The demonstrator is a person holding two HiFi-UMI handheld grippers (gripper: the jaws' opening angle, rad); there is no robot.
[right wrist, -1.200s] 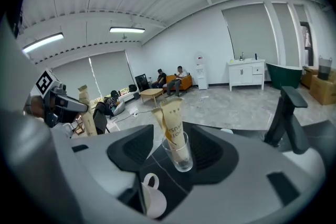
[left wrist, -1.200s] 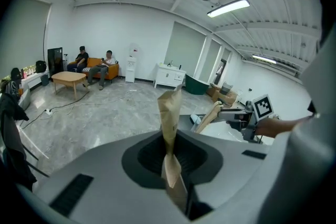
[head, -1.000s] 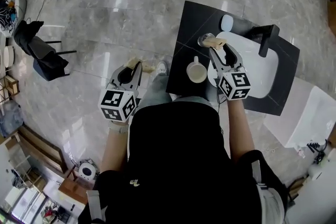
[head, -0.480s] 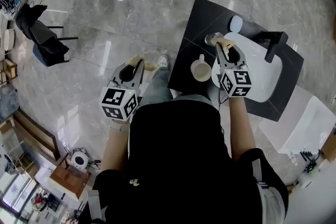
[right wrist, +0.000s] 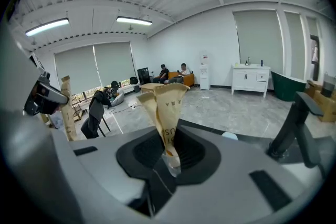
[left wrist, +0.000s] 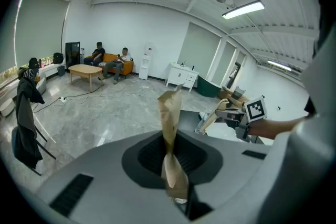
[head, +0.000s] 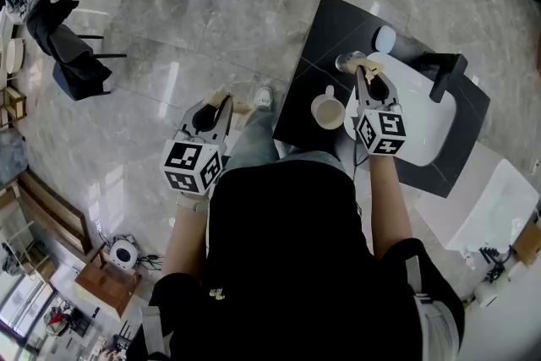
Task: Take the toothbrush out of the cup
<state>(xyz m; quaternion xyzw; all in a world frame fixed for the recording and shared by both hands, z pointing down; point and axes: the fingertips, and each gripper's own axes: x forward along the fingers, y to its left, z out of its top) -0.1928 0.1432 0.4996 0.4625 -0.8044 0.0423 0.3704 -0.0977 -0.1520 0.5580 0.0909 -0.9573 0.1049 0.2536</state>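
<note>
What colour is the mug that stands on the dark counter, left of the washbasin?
The mug is cream-white. The head view shows it best.

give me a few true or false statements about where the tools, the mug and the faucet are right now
1. The left tool hangs over the floor, clear of the black counter. True.
2. The cream mug lies on its side in the white basin. False: it stands upright on the black counter, beside the basin.
3. The right tool has its jaws wide apart. False: they have just been closing and now stand together, with no thing clearly visible between them.
4. A black faucet stands at the basin's far edge. True.
</note>
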